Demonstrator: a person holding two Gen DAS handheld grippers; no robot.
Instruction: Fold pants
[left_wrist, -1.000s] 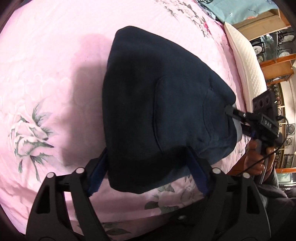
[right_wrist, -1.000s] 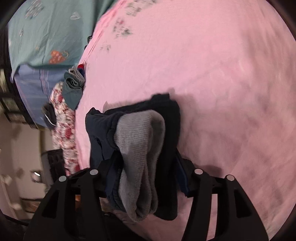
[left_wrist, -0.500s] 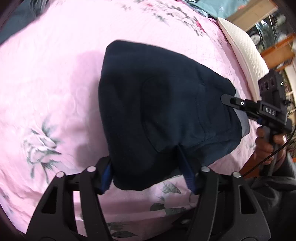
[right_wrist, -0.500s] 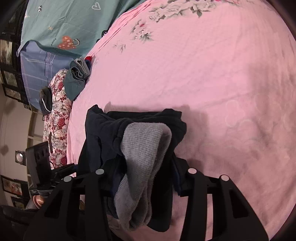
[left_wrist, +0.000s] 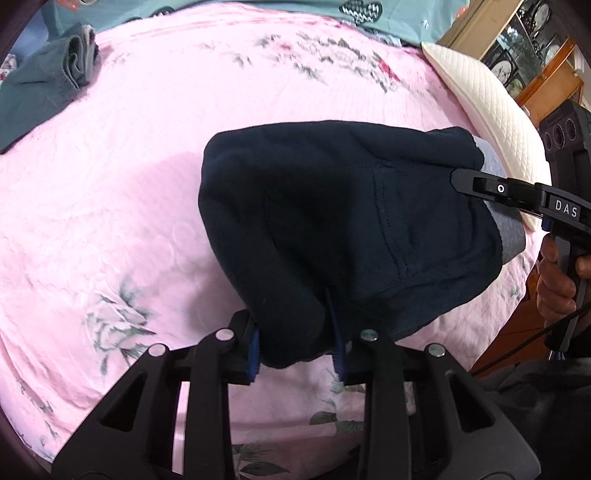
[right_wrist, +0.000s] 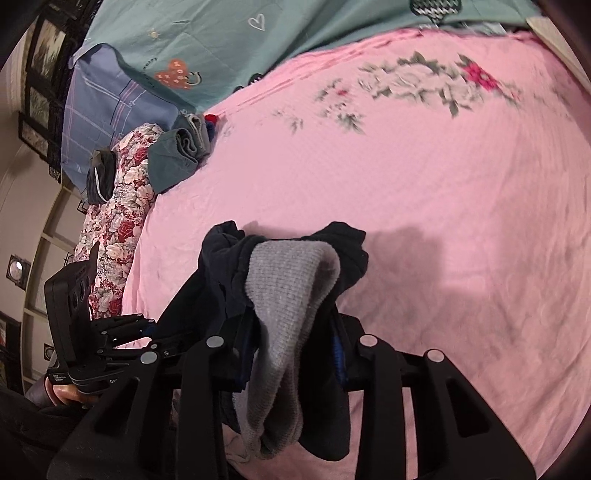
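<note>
Left gripper (left_wrist: 297, 341): at the lower centre of the left wrist view, jaws just closing, blue pads pinching a bunched corner of the navy pants (left_wrist: 332, 229). Fabric fills the gap between the pads.

Right gripper (right_wrist: 291, 347): at the lower centre of the right wrist view, jaws likewise just closing, clamped on the grey ribbed waistband (right_wrist: 291, 295) together with the navy cloth around it. The waistband droops over and below the jaws.

Pants: folded into a compact dark bundle, held between the two grippers and spanning the centre of the left wrist view. A stitched pocket outline shows on the right half of the bundle. Its far edge appears to lie on or just over the pink bedspread (left_wrist: 129, 184), and it casts a shadow there to the left. In the left wrist view the right gripper enters from the right edge, its black finger touching the waistband end, with a hand (left_wrist: 557, 288) on the grip below.

Surroundings: the pink bedspread carries printed flowers. A cream quilted pillow (left_wrist: 487, 110) lies at the upper right of the left wrist view, beside the bed's edge. Folded teal clothes (right_wrist: 173, 155) sit at the upper left of the right wrist view, touching a red floral cushion (right_wrist: 122, 221). A teal sheet (right_wrist: 258, 33) runs along the top of the frame.
</note>
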